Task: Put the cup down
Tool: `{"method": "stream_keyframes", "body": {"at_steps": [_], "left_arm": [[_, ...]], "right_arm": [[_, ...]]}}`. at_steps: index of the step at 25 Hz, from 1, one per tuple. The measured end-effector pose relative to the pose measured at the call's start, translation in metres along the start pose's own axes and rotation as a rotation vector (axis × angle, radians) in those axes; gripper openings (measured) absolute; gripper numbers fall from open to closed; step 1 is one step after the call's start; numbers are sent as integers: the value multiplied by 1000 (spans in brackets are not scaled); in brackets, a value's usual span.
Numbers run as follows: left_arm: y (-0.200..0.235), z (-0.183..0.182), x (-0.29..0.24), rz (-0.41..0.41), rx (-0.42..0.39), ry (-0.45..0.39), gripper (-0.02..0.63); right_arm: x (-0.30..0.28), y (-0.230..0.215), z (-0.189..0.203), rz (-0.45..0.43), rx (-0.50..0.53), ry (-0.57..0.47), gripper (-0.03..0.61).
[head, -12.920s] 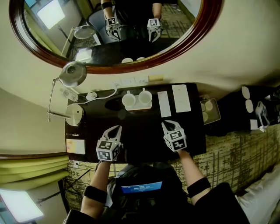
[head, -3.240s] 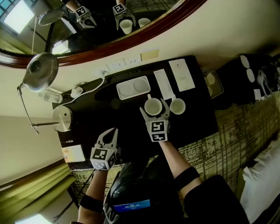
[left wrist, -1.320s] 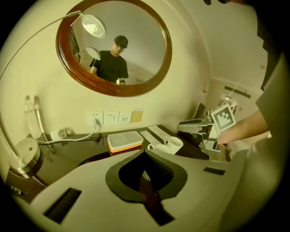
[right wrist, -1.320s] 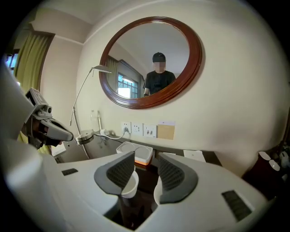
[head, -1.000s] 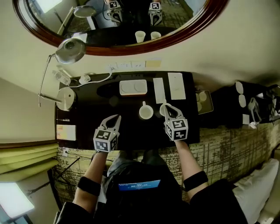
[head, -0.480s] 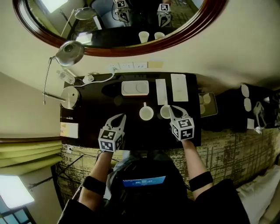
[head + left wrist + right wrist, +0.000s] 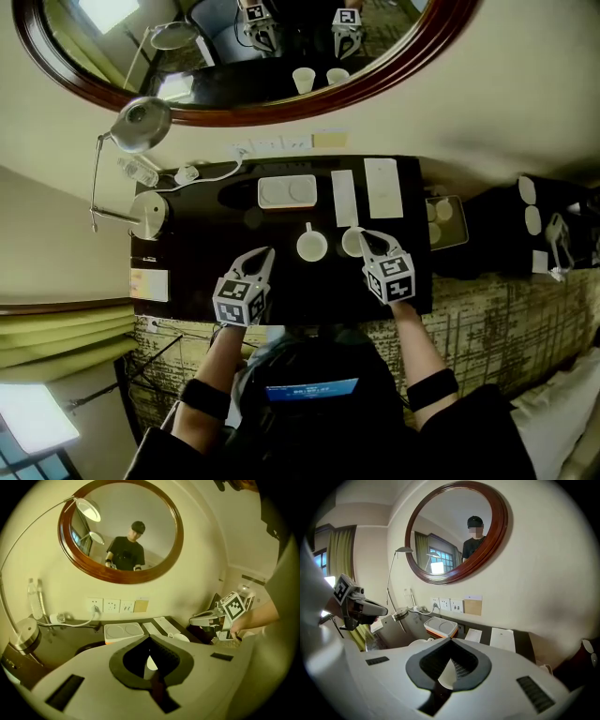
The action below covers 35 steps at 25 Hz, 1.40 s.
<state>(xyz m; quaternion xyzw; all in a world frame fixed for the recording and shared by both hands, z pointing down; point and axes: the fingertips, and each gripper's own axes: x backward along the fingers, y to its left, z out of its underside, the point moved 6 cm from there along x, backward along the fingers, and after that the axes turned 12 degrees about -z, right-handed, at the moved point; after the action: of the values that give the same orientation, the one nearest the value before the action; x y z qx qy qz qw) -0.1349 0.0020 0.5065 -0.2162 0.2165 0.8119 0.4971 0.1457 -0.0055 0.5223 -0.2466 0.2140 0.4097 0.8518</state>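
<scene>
Desk (image 7: 202, 267) glossy black. Centre of frame: left cup (image 7: 312, 247) white, right cup (image 7: 348, 246) white. Tray (image 7: 287, 191) above them white on top, orange base showing in right gripper view. Two cards (image 7: 383, 187) upper centre white. My left gripper (image 7: 266, 253) and right gripper (image 7: 357, 232) pale grey, fingers lined black, cubes with black-and-white square markers. Mirror frame (image 7: 441, 47) reddish-brown wood. Wall (image 7: 525, 103) cream. Carpet (image 7: 487, 319), lower right, tan with dark scratchy streaks. Curtain (image 7: 56, 342), lower left, yellow-green. My sleeves black.

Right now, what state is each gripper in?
Left gripper: closed, empty.
Right gripper: closed, gripping nothing; small white ceramic cup stands right by its tips.
</scene>
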Motion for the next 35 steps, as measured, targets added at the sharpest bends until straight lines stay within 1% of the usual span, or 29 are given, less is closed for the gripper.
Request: {"method": "stream_keyframes", "body": {"at_steps": [2, 7, 8, 10, 12, 13, 15, 17, 18, 20, 22, 24, 26, 28, 30, 33, 35], "left_arm": [[-1, 0, -1, 0, 3, 7, 0], [-9, 1, -5, 15, -29, 43, 5], [-10, 1, -5, 16, -35, 47, 22], [-16, 0, -6, 24, -49, 52, 27], [-27, -3, -7, 44, -79, 69, 64], [-35, -6, -8, 53, -102, 82, 95], [-50, -8, -9, 75, -175, 119, 222], [-62, -3, -17, 125, -296, 159, 318], [-67, 2, -24, 159, -360, 177, 381], [-79, 12, -37, 227, -472, 219, 453], [-88, 25, -50, 271, -584, 270, 477], [-93, 40, -63, 290, -733, 311, 479], [-96, 53, -76, 300, -881, 333, 479], [-97, 62, -89, 302, -977, 350, 479], [-96, 69, -101, 295, -1021, 362, 479], [-97, 71, -112, 302, -1011, 385, 479], [-98, 71, -118, 303, -1020, 395, 479]], "right_arm": [[0, 0, 3, -1, -6, 2, 2], [3, -2, 9, -5, -19, -4, 2], [4, -2, 11, -10, -20, -4, 2], [5, -3, 12, -22, -20, -4, 2], [6, -5, 10, -34, -19, -12, 2], [7, -5, 9, -42, -17, -15, 2], [6, -6, 10, -64, -10, -13, 2], [4, -8, 13, -79, 7, -11, 2], [3, -10, 14, -78, 13, -10, 2], [5, -11, 13, -66, 0, -13, 2], [7, -13, 13, -39, -29, -24, 2], [10, -13, 17, -16, -57, -32, 2], [12, -11, 25, -5, -58, -21, 2], [13, -12, 32, 4, -64, -13, 2], [14, -15, 40, 13, -90, -12, 2], [15, -17, 52, 22, -117, -3, 2], [14, -19, 56, 24, -130, -2, 2]]}}
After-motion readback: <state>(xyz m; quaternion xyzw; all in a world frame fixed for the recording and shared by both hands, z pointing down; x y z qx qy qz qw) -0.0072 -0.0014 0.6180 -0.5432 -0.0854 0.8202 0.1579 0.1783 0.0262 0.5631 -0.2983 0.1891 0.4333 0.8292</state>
